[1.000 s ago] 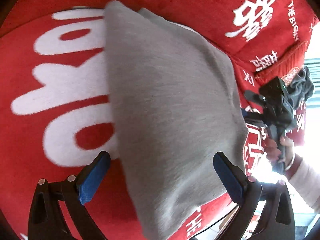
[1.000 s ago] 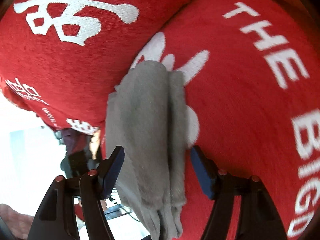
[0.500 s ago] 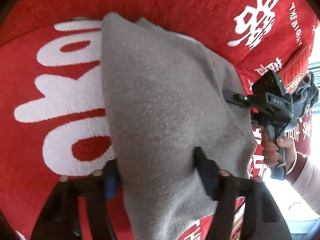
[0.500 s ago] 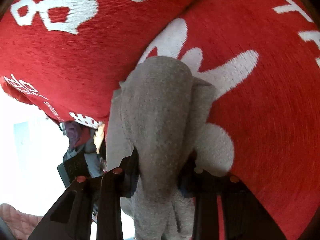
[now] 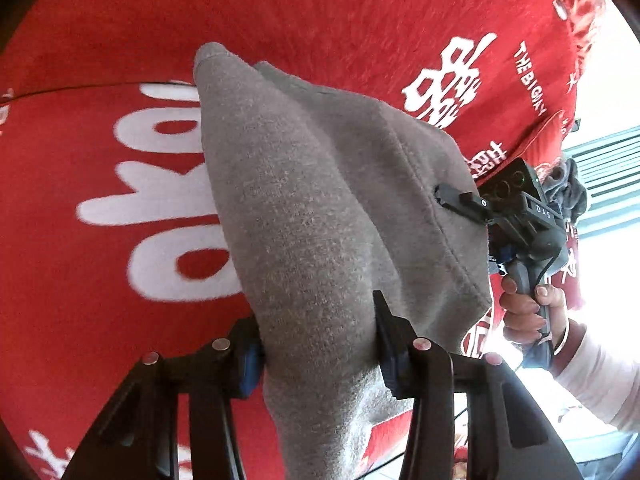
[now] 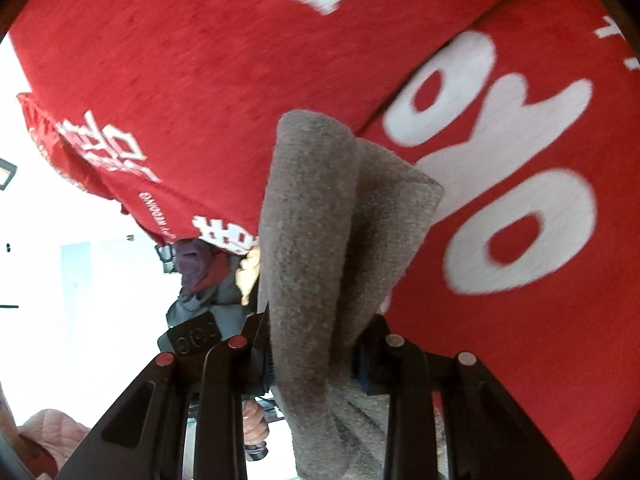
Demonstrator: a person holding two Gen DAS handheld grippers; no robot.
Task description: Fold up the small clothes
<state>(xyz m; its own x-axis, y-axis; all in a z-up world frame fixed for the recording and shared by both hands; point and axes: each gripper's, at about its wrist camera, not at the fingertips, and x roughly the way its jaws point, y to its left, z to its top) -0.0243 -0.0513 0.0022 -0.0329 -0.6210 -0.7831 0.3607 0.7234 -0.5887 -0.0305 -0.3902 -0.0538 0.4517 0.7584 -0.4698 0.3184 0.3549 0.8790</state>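
Both grippers are clamping the same grey garment (image 5: 320, 208), a small piece of fleecy knit cloth. Nearest the left wrist camera, the left gripper (image 5: 318, 344) is pinching a thick gathered fold of the garment, its jaws drawn in tight against the cloth on both sides, with a loose end hanging below them. From that grip the garment is rising away toward a rounded corner, and a stitched hem is running along its right-hand edge. At that hem the right gripper (image 5: 460, 200) is biting the cloth from the side, and a hand (image 5: 528, 312) in a pale sleeve is gripping its handle just beyond the garment's right edge. In the right wrist view the right gripper (image 6: 316, 354) is closing its jaws on a bunched, doubled fold of the garment, which is standing up between them and drooping below. Beneath and behind the garment a red cover (image 5: 100, 280) with large white lettering is spreading across the whole surface; the cloth is being held up over it, though whether its far corner is touching the cover cannot be told. Beyond the garment's right edge, a heap of dark clothes (image 5: 568, 192) is lying at the cover's rim against a bright background.
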